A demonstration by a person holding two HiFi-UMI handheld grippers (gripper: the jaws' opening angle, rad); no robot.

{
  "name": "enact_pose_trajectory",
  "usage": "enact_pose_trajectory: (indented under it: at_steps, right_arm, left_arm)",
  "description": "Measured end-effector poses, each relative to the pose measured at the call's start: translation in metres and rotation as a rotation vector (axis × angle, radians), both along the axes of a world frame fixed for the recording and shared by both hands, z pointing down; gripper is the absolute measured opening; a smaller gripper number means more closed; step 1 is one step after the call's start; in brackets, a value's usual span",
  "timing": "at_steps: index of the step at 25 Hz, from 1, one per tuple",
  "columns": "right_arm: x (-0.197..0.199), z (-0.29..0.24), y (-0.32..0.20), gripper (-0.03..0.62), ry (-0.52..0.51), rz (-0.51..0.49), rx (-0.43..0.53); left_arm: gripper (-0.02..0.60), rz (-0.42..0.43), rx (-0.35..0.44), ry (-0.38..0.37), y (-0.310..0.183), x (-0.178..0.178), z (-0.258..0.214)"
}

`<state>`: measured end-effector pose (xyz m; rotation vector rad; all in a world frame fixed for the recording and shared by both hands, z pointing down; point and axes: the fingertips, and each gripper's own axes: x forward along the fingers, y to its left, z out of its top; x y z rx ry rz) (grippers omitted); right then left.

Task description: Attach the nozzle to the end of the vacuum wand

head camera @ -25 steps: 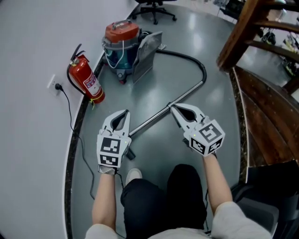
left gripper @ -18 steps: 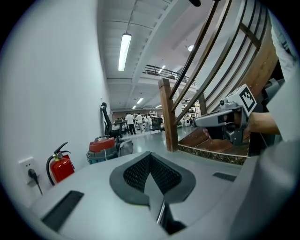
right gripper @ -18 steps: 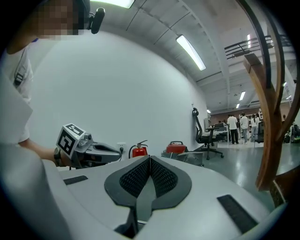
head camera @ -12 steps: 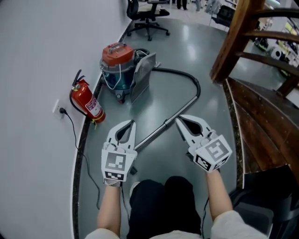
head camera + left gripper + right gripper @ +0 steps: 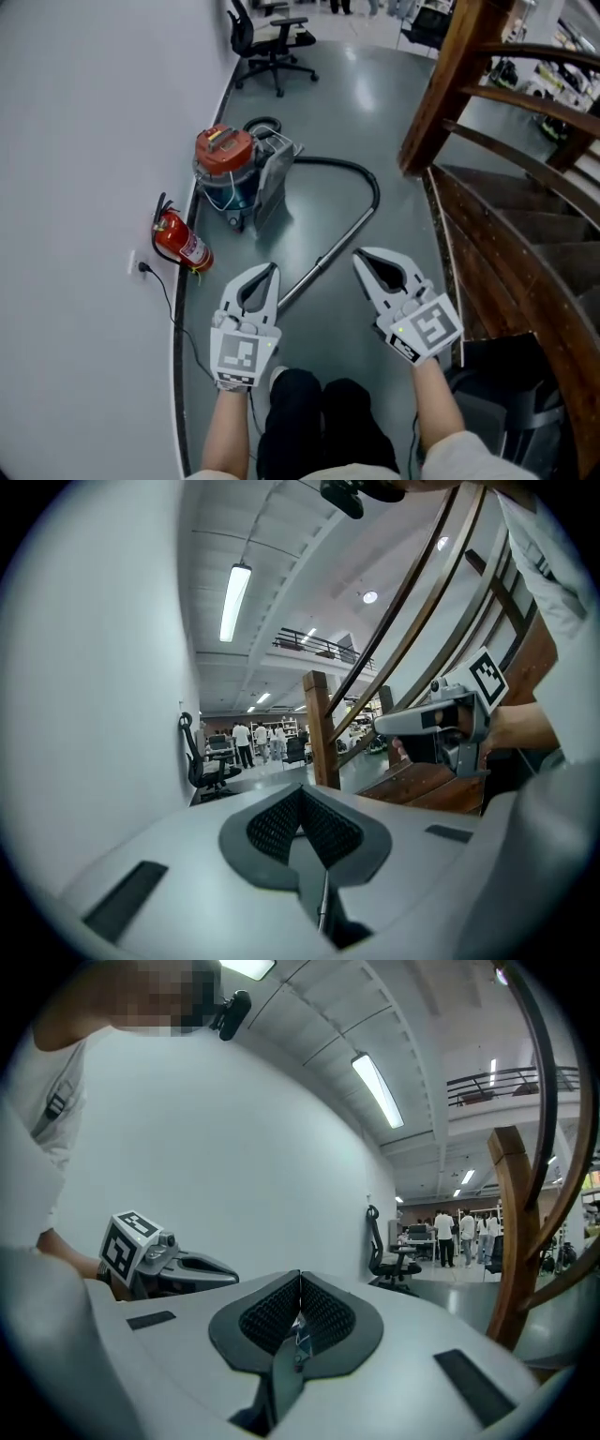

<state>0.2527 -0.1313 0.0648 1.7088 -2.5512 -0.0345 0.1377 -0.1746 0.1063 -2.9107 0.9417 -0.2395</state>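
A: Fingers first, both sides.
B: On the left gripper the jaws are clenched pad to pad with nothing between them. The right gripper is the same, closed and empty. They sit side by side but apart at lower centre of the head view, pointing up-frame.
A: Task item?
B: The vacuum wand lies flat on the floor, a metal tube running diagonally between the two grippers. Neither holds it. Its lower end passes behind the left gripper, and I cannot make out the nozzle there. The upper end joins a black hose, which loops back to the red-lidded canister, upper left of centre.
A: Surface, room?
B: The floor is glossy grey. A curved white wall runs down the left. A fire extinguisher stands at the wall's foot, near a socket with a black cable. There is an office chair at top and a dark wooden staircase along the right. The right gripper view shows a strip light overhead and people far off at right.
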Motion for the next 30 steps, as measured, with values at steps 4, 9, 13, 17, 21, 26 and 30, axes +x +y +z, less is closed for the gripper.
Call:
enact_pose_trajectory:
  at_steps: [4,9,13,17,21,26,30]
  right_arm:
    - [0.001,-0.081,0.002,0.028,0.002,0.025,0.005]
    - [-0.008,-0.190,0.012,0.028,-0.007,0.038,0.003]
    - [-0.010,-0.270,0.027,0.028,-0.031,0.047,0.022]
    - [-0.011,-0.332,0.043,0.028,-0.012,0.064,0.019]
    - [-0.014,-0.374,0.062,0.028,0.024,0.083,0.033]
    - [-0.008,-0.406,0.089,0.028,0.049,0.090,0.057]
    - [-0.002,-0.425,0.110,0.028,0.056,0.094,0.071]
  left_arm:
    - [0.000,0.031,-0.004,0.005,0.000,0.005,-0.086]
    - [0.000,0.049,-0.002,0.015,0.008,0.006,-0.198]
    - [0.000,0.060,-0.011,0.007,0.024,0.014,-0.275]
    - [0.000,0.059,0.006,0.016,0.033,0.014,-0.334]
    - [0.000,0.070,0.027,0.017,0.044,0.012,-0.379]
    - [0.000,0.059,0.009,0.029,0.070,0.013,-0.408]
    - [0.000,0.054,0.021,0.031,0.089,0.019,-0.425]
